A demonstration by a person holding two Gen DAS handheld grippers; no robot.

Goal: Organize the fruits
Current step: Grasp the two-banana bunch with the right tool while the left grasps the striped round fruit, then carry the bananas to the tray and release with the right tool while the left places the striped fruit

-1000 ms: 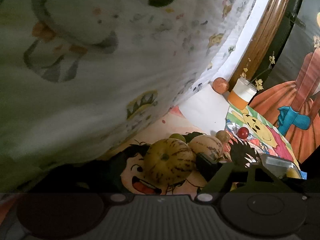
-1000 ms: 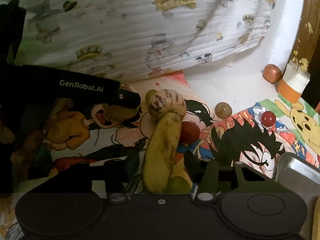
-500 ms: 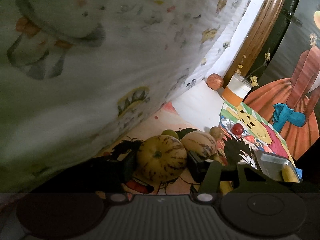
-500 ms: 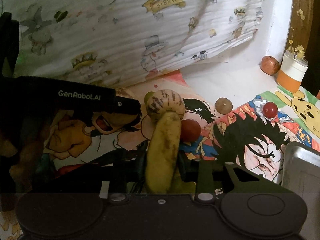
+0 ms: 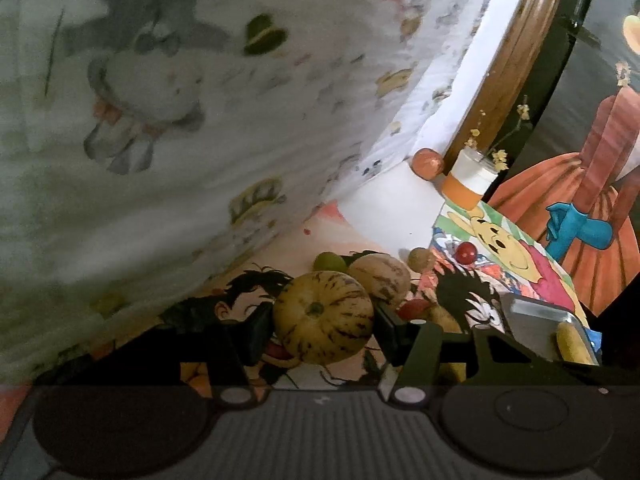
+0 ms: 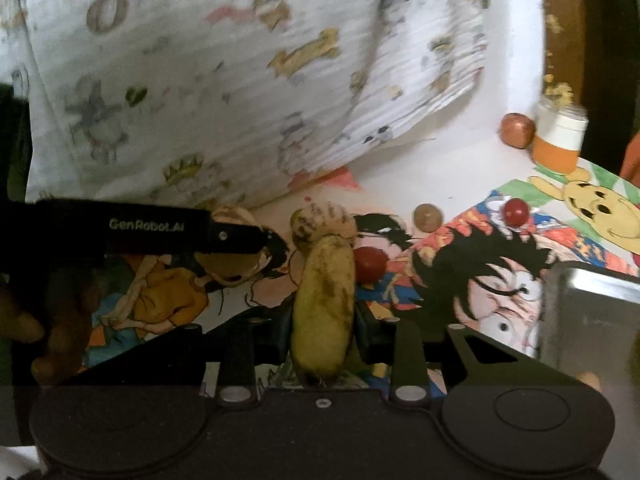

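My left gripper [image 5: 320, 330] is shut on a round yellow striped melon [image 5: 324, 316], with a pad against each side. A second striped melon [image 5: 378, 280] and a green fruit [image 5: 330, 262] lie just behind it on the cartoon mat. In the right wrist view my right gripper [image 6: 322, 334] is shut on a long yellow-green banana [image 6: 324, 304] that points away from me. Its far tip reaches the second striped melon [image 6: 324, 224]. A red fruit [image 6: 370, 264] lies beside the banana. The left gripper's finger [image 6: 160, 232] crosses from the left with its melon [image 6: 232, 256] under it.
A metal tray [image 5: 528, 316] at the right holds a yellow fruit [image 5: 572, 344]. A small brown fruit [image 6: 428, 218], a small red one [image 6: 516, 210], a reddish apple [image 6: 517, 130] and an orange-and-white jar [image 6: 560, 140] sit farther back. A printed white cloth [image 6: 240, 80] hangs behind the mat.
Both grippers' jaws have closed, the left on the striped melon and the right on the banana. The right view has rolled and shifted; both fruits sit a little higher against the mat.
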